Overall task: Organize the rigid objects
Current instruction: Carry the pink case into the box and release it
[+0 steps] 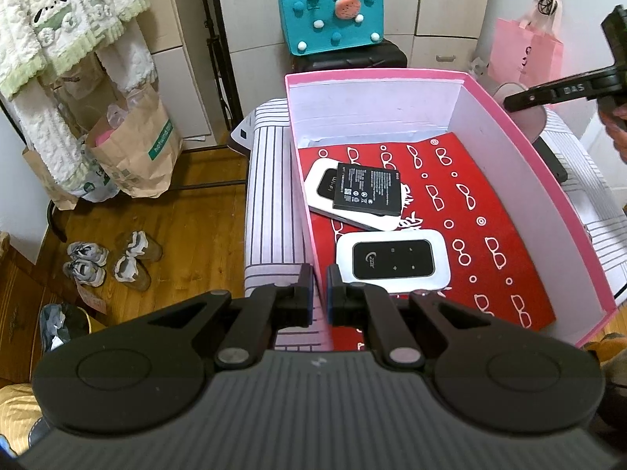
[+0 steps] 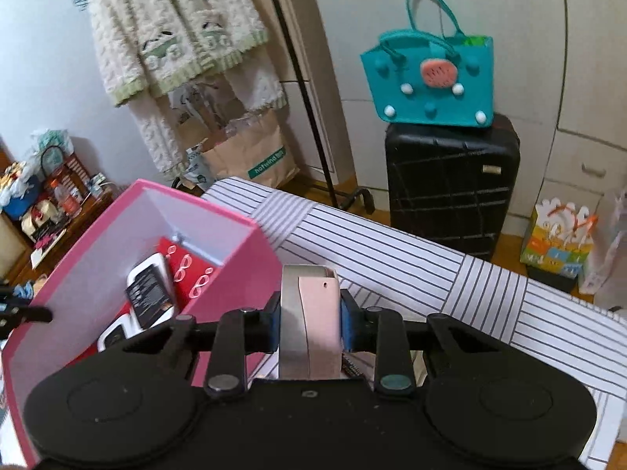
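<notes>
Right now the right gripper [image 2: 309, 323] has its jaws pressed against the two sides of a flat pink-and-silver device [image 2: 313, 313], which stands up on edge between the pads and sits just beside the outer wall of the pink box [image 2: 243, 262], above the striped cloth [image 2: 411, 270]. The left gripper [image 1: 320, 293] has its fingers drawn almost together with nothing between them, poised over the near left wall of that same pink box [image 1: 509, 125]. Inside the box lies a red sheet printed with white glasses [image 1: 470, 203]. On the sheet rests a white pocket router [image 1: 392, 262] with a black face, near the left gripper's tips, and farther back a second white router [image 1: 325, 188] lies tilted with a black battery [image 1: 368, 190] resting on top of it. From the left wrist view, part of the right gripper [image 1: 564, 92] shows at the upper right edge, outside the box. Behind the box a teal felt bag [image 2: 431, 82] sits on top of a black suitcase [image 2: 450, 188].
</notes>
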`<state>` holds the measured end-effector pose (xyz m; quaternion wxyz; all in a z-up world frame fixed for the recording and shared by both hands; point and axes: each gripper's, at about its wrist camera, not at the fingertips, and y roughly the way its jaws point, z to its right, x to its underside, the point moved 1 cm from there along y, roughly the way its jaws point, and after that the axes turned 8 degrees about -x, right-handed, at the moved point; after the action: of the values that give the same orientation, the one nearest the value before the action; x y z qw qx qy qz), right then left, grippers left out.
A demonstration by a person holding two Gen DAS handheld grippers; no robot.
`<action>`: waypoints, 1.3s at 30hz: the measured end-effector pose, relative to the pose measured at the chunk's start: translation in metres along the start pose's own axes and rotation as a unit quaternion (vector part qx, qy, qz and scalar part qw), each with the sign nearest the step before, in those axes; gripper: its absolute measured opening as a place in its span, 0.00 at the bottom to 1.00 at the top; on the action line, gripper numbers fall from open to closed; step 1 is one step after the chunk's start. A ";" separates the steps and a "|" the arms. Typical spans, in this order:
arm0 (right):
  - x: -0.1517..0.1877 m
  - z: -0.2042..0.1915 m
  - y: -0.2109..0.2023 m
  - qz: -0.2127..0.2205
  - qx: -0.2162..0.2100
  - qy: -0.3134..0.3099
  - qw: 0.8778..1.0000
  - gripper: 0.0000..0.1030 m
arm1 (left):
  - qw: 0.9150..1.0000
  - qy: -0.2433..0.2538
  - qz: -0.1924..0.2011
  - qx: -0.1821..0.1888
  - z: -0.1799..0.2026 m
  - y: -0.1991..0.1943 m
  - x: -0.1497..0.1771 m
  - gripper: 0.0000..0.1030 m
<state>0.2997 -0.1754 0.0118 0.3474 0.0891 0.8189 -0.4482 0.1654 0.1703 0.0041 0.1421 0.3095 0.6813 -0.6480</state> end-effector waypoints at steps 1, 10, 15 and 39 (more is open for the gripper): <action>0.000 -0.005 -0.004 0.001 0.001 -0.007 1.000 0.32 | 1.000 0.002 -0.001 0.000 0.000 0.000 0.000 0.05; 0.001 -0.065 -0.058 0.039 -0.017 -0.072 0.996 0.32 | 1.000 0.021 -0.009 0.002 0.002 0.001 -0.004 0.06; 0.000 -0.101 -0.062 0.025 -0.058 -0.114 0.991 0.32 | 1.000 0.019 -0.006 0.000 0.003 0.002 -0.004 0.06; 0.013 -0.144 0.078 -0.098 0.085 -0.363 0.923 0.32 | 1.000 0.015 -0.004 0.011 0.000 0.000 0.000 0.06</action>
<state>0.2550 -0.0174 0.0027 0.5661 -0.1313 0.6005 -0.5492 0.1659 0.1706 0.0039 0.1258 0.3185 0.6773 -0.6511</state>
